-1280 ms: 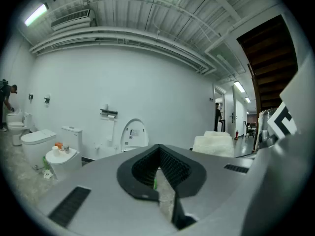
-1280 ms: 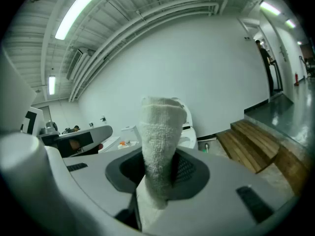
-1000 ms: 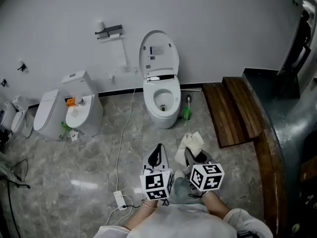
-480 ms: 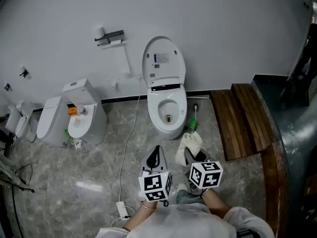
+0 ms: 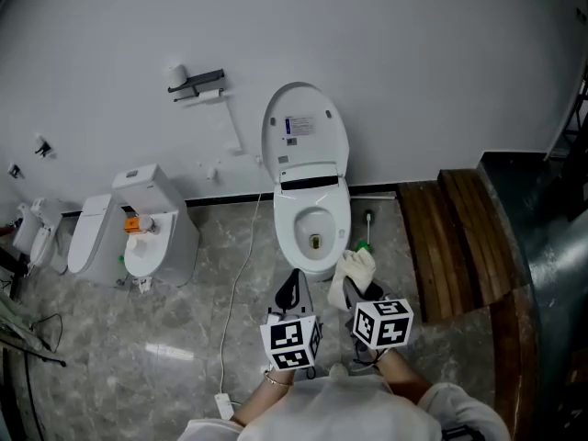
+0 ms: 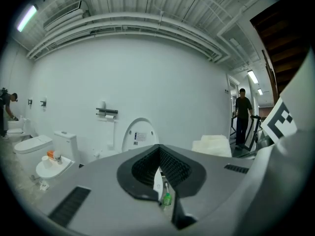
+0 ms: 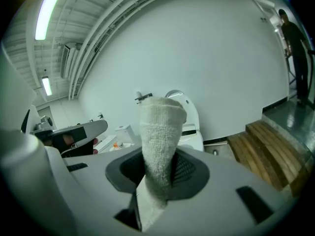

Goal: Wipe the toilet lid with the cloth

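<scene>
A white toilet stands against the wall, its lid (image 5: 305, 141) raised upright over the open bowl (image 5: 314, 232). My right gripper (image 5: 350, 285) is shut on a folded off-white cloth (image 5: 357, 266), which sticks up just in front of the bowl's right side. In the right gripper view the cloth (image 7: 158, 141) rises from the jaws of the right gripper (image 7: 160, 181) and hides part of the lid (image 7: 191, 113). My left gripper (image 5: 292, 279) hangs shut and empty beside it, short of the bowl's front. In the left gripper view the left gripper (image 6: 159, 170) points level at the lid (image 6: 140, 136).
A green toilet brush (image 5: 365, 243) stands right of the bowl, with a wooden step (image 5: 459, 237) beyond it. A second toilet (image 5: 147, 232) stands to the left, and a white cable (image 5: 235, 278) runs across the tiles. A paper holder (image 5: 196, 81) hangs on the wall. A person (image 6: 242, 117) stands far right.
Both grippers have moved forward together towards the toilet, which now lies closer and more central in the head view. The cloth stays in the right gripper.
</scene>
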A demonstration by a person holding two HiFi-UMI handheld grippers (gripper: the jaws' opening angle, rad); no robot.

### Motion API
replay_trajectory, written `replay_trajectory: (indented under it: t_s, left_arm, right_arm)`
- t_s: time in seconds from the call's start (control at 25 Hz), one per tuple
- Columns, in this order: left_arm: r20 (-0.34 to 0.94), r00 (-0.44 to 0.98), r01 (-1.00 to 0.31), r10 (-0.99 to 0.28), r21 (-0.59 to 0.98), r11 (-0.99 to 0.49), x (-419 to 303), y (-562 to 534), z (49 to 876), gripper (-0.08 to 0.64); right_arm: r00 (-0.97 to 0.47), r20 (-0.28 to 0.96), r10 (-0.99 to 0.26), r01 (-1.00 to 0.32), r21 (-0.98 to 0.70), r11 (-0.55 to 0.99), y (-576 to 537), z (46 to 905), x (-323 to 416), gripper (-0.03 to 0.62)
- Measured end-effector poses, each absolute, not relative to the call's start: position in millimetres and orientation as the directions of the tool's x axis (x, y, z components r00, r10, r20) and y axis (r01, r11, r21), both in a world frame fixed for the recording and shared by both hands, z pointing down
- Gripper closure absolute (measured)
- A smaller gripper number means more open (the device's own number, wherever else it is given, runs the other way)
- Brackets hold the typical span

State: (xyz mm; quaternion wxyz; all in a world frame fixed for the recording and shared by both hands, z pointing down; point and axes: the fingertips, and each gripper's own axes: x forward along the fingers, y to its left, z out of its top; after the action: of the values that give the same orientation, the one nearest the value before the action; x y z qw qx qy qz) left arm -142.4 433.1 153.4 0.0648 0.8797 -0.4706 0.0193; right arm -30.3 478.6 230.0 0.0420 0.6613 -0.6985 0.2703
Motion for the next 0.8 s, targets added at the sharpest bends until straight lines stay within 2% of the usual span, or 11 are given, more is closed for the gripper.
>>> replay_trajectory:
  t_s: [0.48, 0.8]
  left_arm:
    - [0.122, 0.564, -0.824, -0.817, 0.150, -0.546, -106, 332, 174, 0.561]
    - [0.122, 0.595, -0.802, -0.794, 0.151, -0.578, -86, 229, 169, 0.561]
  right_arm:
    - [-0.080, 0.464, -0.882, -0.944, -0.319, -0.083, 399, 248, 15, 0.491]
    - [-0.065, 0.453, -0.889, -0.940, -0.328, -0.098, 296, 238, 28, 0.489]
